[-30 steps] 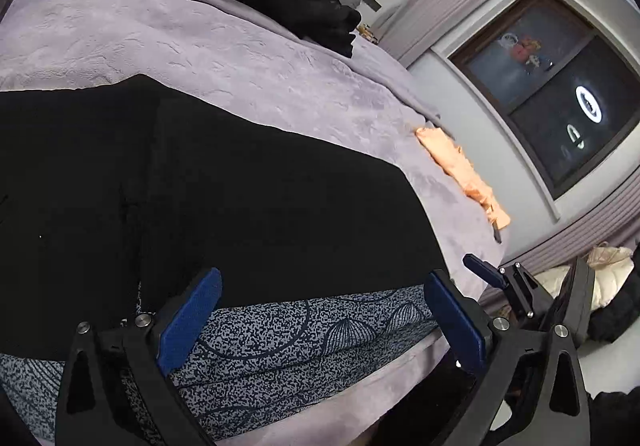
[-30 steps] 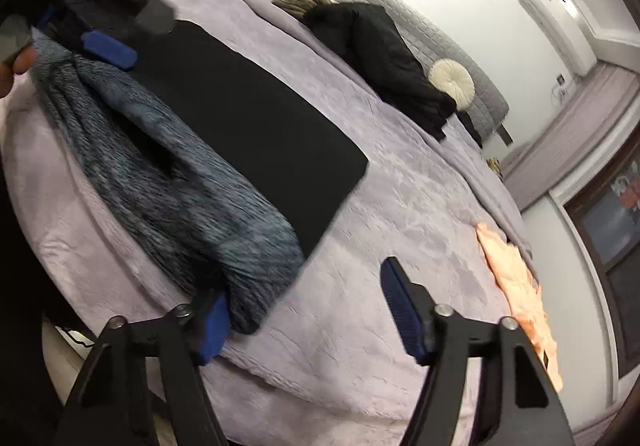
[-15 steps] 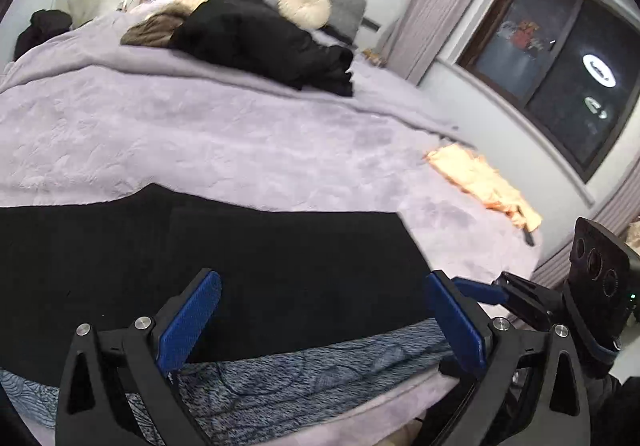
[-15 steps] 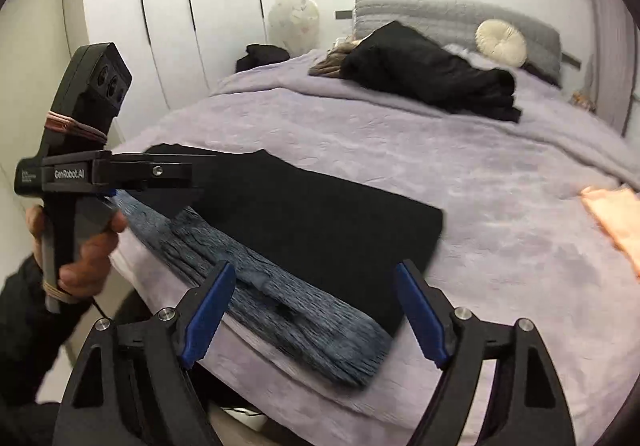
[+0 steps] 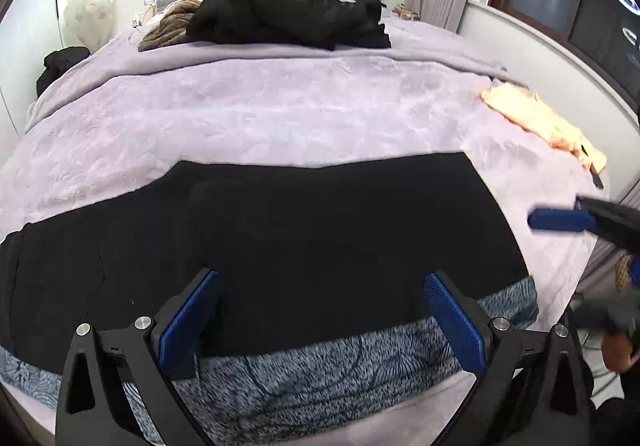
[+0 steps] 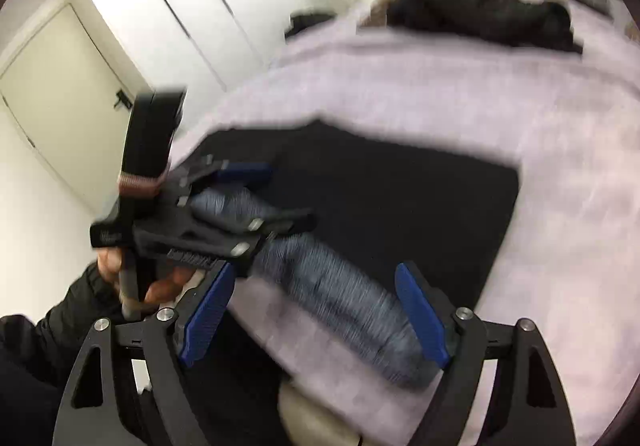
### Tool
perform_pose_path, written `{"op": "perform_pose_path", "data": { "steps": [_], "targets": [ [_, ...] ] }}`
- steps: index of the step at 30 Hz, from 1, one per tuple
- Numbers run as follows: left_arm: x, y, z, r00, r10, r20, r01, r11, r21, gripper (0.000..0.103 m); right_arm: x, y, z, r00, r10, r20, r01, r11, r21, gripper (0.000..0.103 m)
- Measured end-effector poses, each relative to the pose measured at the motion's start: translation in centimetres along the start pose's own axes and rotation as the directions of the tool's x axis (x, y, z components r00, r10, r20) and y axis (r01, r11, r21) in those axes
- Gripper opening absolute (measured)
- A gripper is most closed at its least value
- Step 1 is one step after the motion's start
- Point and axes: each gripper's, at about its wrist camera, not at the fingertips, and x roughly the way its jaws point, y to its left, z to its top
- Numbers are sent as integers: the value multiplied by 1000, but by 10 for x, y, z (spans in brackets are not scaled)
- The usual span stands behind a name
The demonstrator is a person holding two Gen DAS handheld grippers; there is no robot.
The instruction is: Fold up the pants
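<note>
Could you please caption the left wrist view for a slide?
Open left gripper above black pants lying flat on the lilac bed.

Black claw (image 5: 320,320) frames, blue ribbed pads (image 5: 454,326), silver screws, black sleeve (image 6: 44,342).

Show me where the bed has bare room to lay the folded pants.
Free: the lilac blanket between the black pants and the black coat at the headboard. Crowded: the near edge, pants over patterned blue-grey cloth; peach cloth at the window-side edge.

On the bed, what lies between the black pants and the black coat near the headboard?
Nothing: in the left wrist view, only bare lilac bedspread stretches between the black pants and the black coat.
</note>
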Motion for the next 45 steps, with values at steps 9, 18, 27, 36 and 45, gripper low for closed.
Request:
{"op": "perform_pose_path", "data": {
  "steps": [9,18,27,36,45],
  "targets": [
    [36,-5,-13,994,99,-56,-96,995,40,102,95,-68,41,991,-37,-128,40,999,22,86],
    [37,-3,-14,995,90,-50,-89,996,32,102,56,-16,20,988,-134,-78,127,988,-89,87],
    [-14,2,-8,989,137,58,-137,991,8,102,48,4,9,944,-301,-137,262,933,-249,87],
    [-12,76,-30,986,161,-29,-164,962,-220,103,116,26,45,890,-387,-239,287,886,-364,101],
    [-38,210,-78,954,273,-125,-299,823,-484,103,203,99,122,956,-88,-280,-53,887,-458,103]
  ]
}}
